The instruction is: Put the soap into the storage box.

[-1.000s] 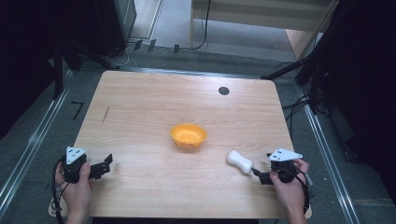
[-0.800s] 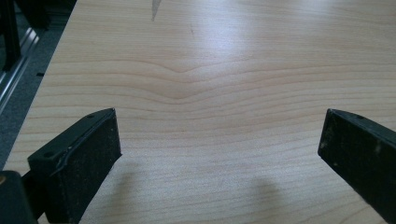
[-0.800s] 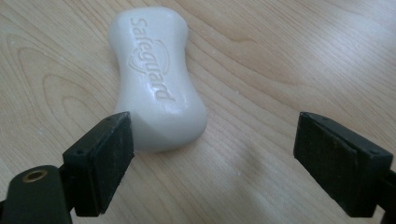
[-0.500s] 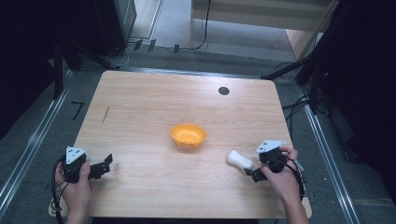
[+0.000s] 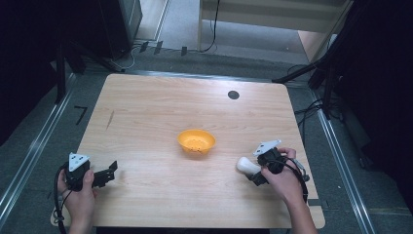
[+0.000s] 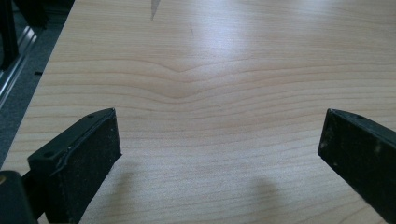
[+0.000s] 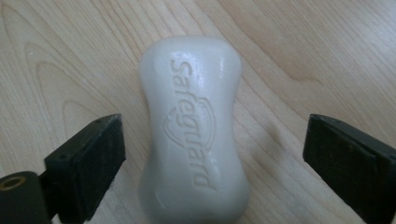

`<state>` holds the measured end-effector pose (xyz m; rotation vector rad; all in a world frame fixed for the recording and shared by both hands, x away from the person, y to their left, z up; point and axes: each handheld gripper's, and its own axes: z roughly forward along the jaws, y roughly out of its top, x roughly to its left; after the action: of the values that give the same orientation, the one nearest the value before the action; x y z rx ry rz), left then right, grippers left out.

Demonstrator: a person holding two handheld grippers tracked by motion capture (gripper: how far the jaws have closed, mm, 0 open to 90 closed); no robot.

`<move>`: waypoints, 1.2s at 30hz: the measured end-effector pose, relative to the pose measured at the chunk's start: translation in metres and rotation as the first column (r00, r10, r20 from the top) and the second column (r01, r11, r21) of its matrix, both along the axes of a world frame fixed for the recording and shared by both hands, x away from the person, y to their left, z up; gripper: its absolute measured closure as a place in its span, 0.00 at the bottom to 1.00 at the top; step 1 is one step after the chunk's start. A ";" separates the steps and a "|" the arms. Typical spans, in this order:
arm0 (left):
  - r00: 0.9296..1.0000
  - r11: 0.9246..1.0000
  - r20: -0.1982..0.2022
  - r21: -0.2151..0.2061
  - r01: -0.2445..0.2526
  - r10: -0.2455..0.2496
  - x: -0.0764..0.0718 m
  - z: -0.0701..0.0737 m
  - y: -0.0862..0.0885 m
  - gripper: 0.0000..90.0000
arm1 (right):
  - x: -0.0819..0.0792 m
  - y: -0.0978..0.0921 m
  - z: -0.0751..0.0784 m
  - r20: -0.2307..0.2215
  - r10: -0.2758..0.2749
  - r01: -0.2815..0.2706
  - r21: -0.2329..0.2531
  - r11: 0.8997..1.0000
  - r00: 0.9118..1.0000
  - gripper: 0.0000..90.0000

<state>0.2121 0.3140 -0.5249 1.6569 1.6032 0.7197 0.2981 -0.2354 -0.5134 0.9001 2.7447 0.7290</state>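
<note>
A white bar of soap (image 7: 194, 128) stamped "Safeguard" lies flat on the wooden table (image 5: 156, 122). My right gripper (image 7: 212, 163) is open, its jaws standing wide on either side of the bar without touching it. From above, the soap (image 5: 246, 165) lies right of centre with the right gripper (image 5: 255, 171) over its near end. An orange bowl (image 5: 196, 141) sits at the table's middle. My left gripper (image 5: 108, 173) rests open near the front left corner, and in its own view the left gripper (image 6: 219, 154) has bare wood between its jaws.
A small black round mark (image 5: 233, 94) lies near the table's far edge. A dark scratch (image 5: 110, 119) marks the wood at the left. Metal rails (image 5: 34, 146) run along both sides of the table, and cables (image 5: 311, 112) lie on the floor beyond.
My right gripper has moved left toward the soap and now straddles it. The left gripper and the bowl have stayed put.
</note>
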 end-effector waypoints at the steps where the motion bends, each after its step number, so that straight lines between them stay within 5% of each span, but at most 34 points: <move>1: 1.000 1.000 0.000 -0.001 0.000 0.000 0.000 0.000 0.000 0.00 | 0.001 0.002 0.000 -0.006 0.007 -0.007 -0.001 1.000 1.000 0.10; 14: 1.000 1.000 -0.002 -0.001 0.001 -0.001 0.000 0.000 0.001 0.00 | 0.003 0.011 -0.002 -0.036 0.025 -0.025 -0.017 1.000 0.999 0.49; 25: 1.000 1.000 0.000 -0.002 0.004 -0.004 0.000 0.000 0.000 0.00 | 0.004 0.011 -0.003 -0.049 0.033 -0.034 -0.017 0.999 0.998 0.56; 30: 1.000 1.000 0.001 -0.004 0.000 0.000 0.000 0.000 0.000 0.00 | 0.001 0.012 -0.003 -0.017 0.048 -0.049 -0.031 0.998 0.999 0.56; 36: 1.000 1.000 -0.001 -0.003 0.000 0.000 0.000 0.000 0.000 0.00 | 0.002 0.008 -0.005 -0.032 0.039 -0.039 0.005 0.999 0.999 0.56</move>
<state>0.2124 0.3141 -0.5249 1.6551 1.6038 0.7158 0.3002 -0.2276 -0.5181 0.8688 2.7976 0.7333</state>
